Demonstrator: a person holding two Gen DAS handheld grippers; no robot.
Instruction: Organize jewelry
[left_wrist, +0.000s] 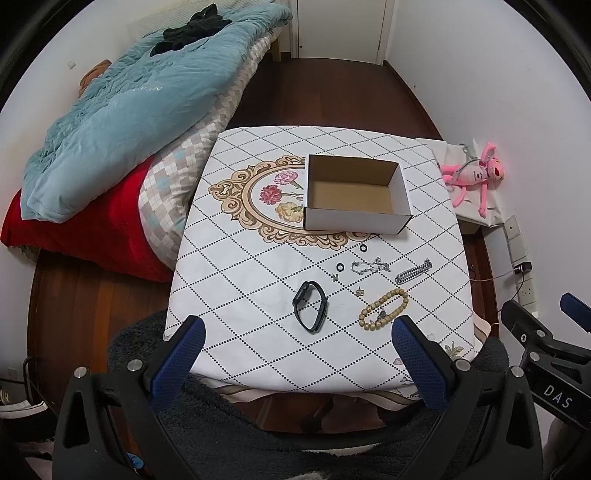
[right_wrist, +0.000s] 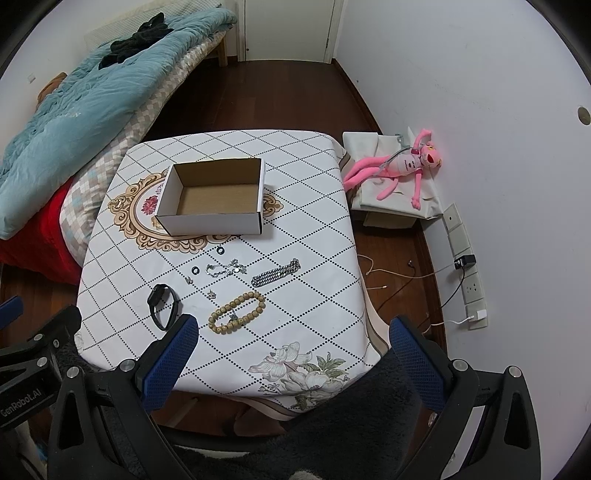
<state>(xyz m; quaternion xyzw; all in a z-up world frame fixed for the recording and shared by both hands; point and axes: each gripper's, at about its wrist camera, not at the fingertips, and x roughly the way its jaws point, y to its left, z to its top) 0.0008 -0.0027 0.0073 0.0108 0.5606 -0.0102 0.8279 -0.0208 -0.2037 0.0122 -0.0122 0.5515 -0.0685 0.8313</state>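
An empty white cardboard box (left_wrist: 356, 194) (right_wrist: 212, 197) stands open on the small table (left_wrist: 258, 295) (right_wrist: 314, 295). In front of it lie a black watch (left_wrist: 310, 305) (right_wrist: 162, 301), a wooden bead bracelet (left_wrist: 384, 308) (right_wrist: 236, 312), a thick silver chain (left_wrist: 413, 271) (right_wrist: 275, 273), a thin silver bracelet (left_wrist: 370, 266) (right_wrist: 226, 268), two small black rings (left_wrist: 364, 248) (left_wrist: 340, 266) and small earrings (left_wrist: 360, 292). My left gripper (left_wrist: 298, 328) hovers open above the table's near edge, short of the watch. My right gripper (right_wrist: 293, 328) is open too, beside the beads, holding nothing.
A bed (left_wrist: 122, 122) with a blue quilt and red blanket lies left of the table. A pink plush toy (right_wrist: 402, 166) rests on a bag by the right wall, with wall sockets (right_wrist: 472, 288) and cables on the floor. A dark fluffy fabric (right_wrist: 351, 417) sits below the grippers.
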